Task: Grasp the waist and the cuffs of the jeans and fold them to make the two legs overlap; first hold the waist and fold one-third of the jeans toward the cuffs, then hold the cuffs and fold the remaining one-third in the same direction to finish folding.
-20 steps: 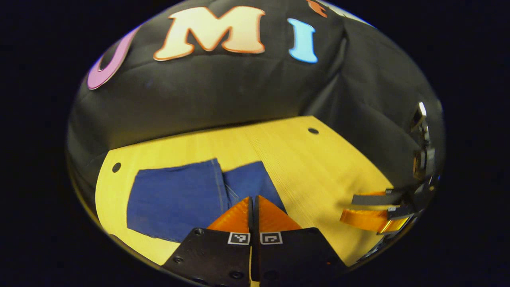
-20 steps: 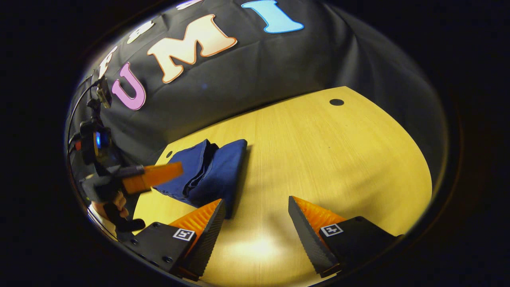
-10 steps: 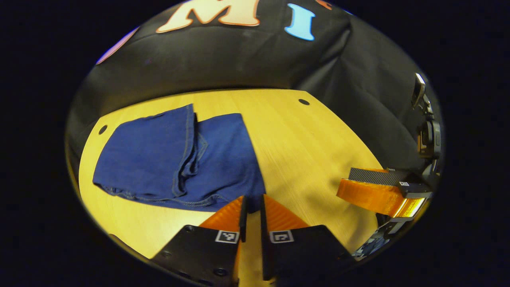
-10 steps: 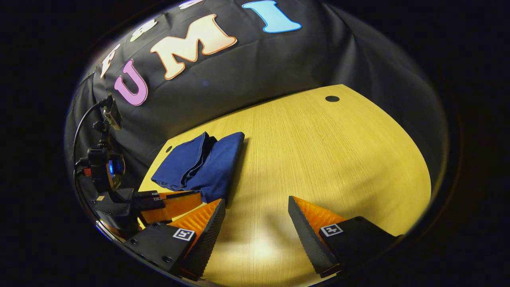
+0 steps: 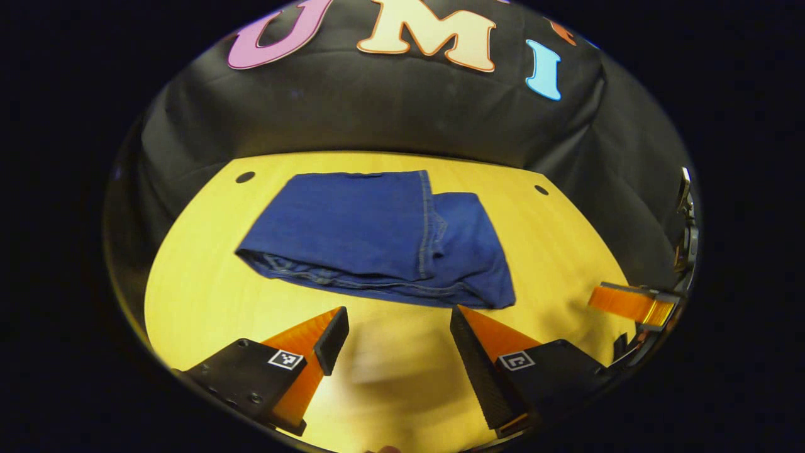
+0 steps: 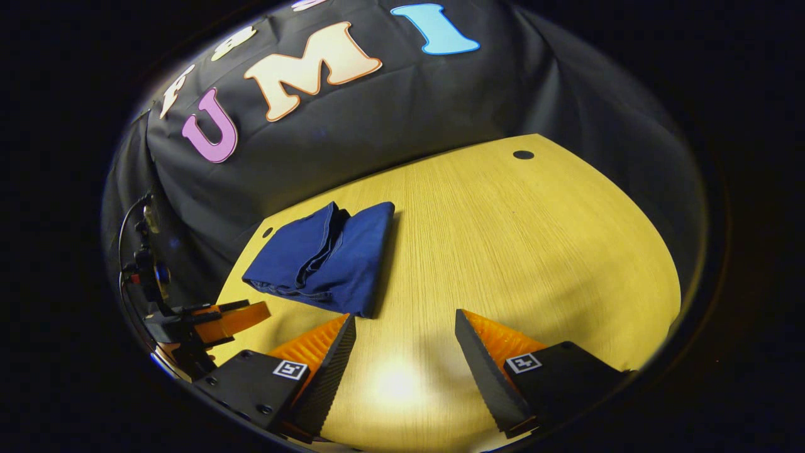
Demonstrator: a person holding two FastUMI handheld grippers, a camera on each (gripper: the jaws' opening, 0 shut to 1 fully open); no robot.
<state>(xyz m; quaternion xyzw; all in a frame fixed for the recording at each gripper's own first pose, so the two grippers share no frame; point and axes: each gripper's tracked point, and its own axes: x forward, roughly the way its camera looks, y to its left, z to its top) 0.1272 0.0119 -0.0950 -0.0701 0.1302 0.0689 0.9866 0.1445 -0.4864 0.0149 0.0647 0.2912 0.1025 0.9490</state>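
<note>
— Where are the dark blue denim jeans point(image 5: 383, 236) now?

— Folded into a compact stack on the pale wooden table point(image 5: 201, 296), near the edge by the black cloth wall, beside the small round hole in the tabletop point(image 5: 244, 177). The upper layer ends at a stitched hem partway across the stack, and a lower layer shows past it.

— And the tools?

— The left tool point(image 5: 397, 324) hovers just short of the jeans' near edge, fingers spread apart and holding nothing. The right tool point(image 6: 405, 333) is also spread wide and empty, over bare table, the jeans off to the left of it.

— So which step is this?

— The folds look finished, I'd judge, though the fisheye makes it hard to count layers. Next calls only for backing both tools away, or squaring up the offset edge if neatness matters.
</note>
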